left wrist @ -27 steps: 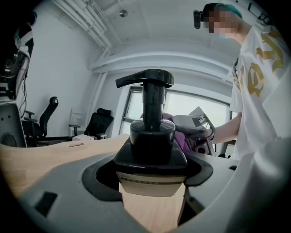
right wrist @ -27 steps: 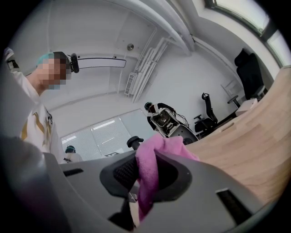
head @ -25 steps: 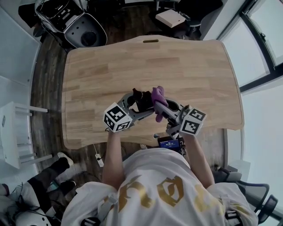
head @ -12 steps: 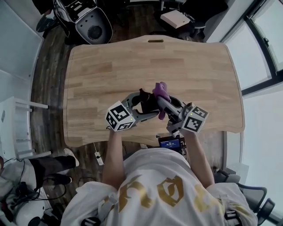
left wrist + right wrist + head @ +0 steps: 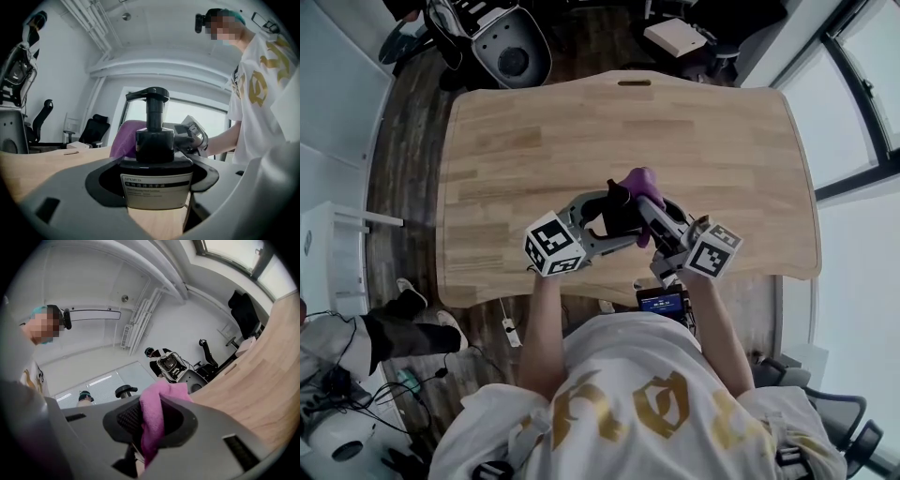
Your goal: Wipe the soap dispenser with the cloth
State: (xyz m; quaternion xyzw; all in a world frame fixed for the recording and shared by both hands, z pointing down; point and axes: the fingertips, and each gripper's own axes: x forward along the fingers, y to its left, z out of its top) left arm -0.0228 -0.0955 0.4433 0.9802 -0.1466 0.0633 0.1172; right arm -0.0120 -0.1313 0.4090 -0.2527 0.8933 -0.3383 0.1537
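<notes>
The black soap dispenser with a pump head and a white label stands between the jaws of my left gripper, which is shut on its body. In the head view the soap dispenser is held just above the wooden table. My right gripper is shut on a purple cloth, which presses against the far side of the dispenser. In the right gripper view the cloth hangs pinched between the jaws of that gripper. The purple cloth shows behind the bottle in the left gripper view.
A robot base with a round dark top stands beyond the table's far left corner. A white box lies on a seat behind the table. Windows run along the right. A white rack stands at the left.
Both grippers, with the dispenser and the cloth, have shifted slightly away from me over the table. The cloth has slid up over the dispenser's far side.
</notes>
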